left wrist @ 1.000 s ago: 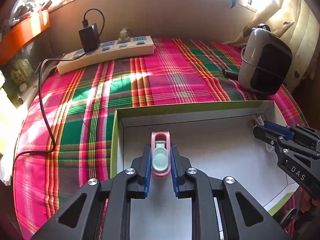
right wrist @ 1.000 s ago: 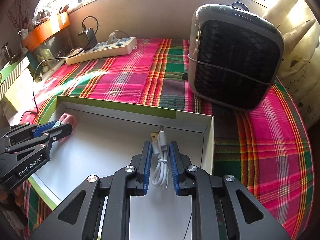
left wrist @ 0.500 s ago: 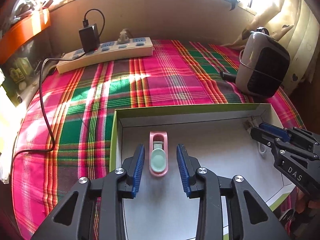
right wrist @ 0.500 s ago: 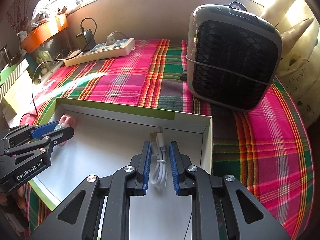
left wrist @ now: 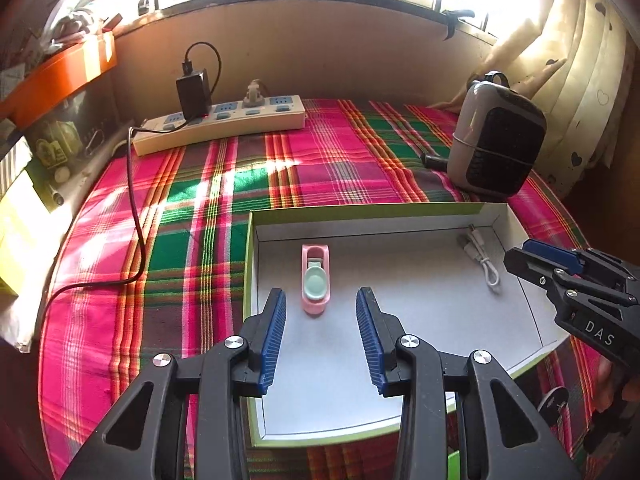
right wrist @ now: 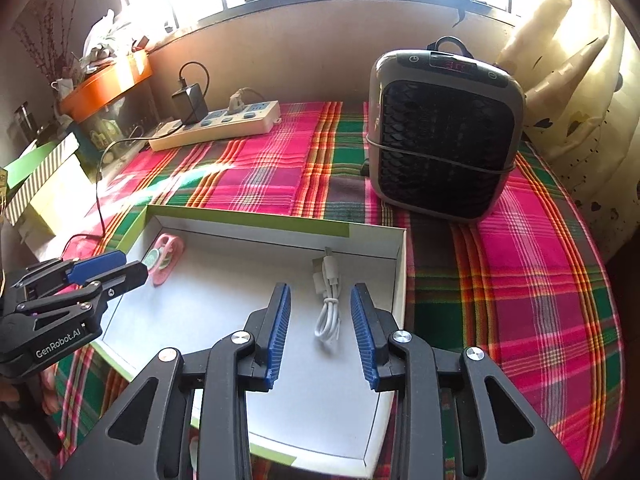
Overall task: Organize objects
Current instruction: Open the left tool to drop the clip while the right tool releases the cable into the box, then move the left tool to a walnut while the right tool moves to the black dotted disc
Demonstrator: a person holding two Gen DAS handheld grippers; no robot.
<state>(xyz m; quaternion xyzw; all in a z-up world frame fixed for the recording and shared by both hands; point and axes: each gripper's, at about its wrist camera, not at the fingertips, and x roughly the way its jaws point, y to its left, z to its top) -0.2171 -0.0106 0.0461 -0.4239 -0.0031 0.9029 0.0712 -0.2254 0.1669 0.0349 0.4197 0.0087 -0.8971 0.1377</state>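
Note:
A shallow white box with a green rim [left wrist: 360,210] [right wrist: 248,218] lies on the plaid cloth. A pink holder with a mint-green insert [left wrist: 315,279] [right wrist: 164,258] lies flat in the box's left part. A coiled white USB cable [left wrist: 480,254] [right wrist: 328,296] lies in its right part. My left gripper [left wrist: 321,300] is open and empty, just short of the pink holder; it also shows in the right wrist view [right wrist: 120,266]. My right gripper [right wrist: 320,296] is open, its fingers either side of the cable, not touching it; it also shows in the left wrist view [left wrist: 532,256].
A grey and black fan heater [right wrist: 444,136] [left wrist: 496,140] stands behind the box at the right. A cream power strip [left wrist: 220,124] [right wrist: 216,126] with a black charger lies at the back left; its black cord [left wrist: 134,208] runs along the cloth's left side.
Both grippers opened and pulled back. The left let go of the pink holder first, the right let go of the white cable. Both things now lie in the box.

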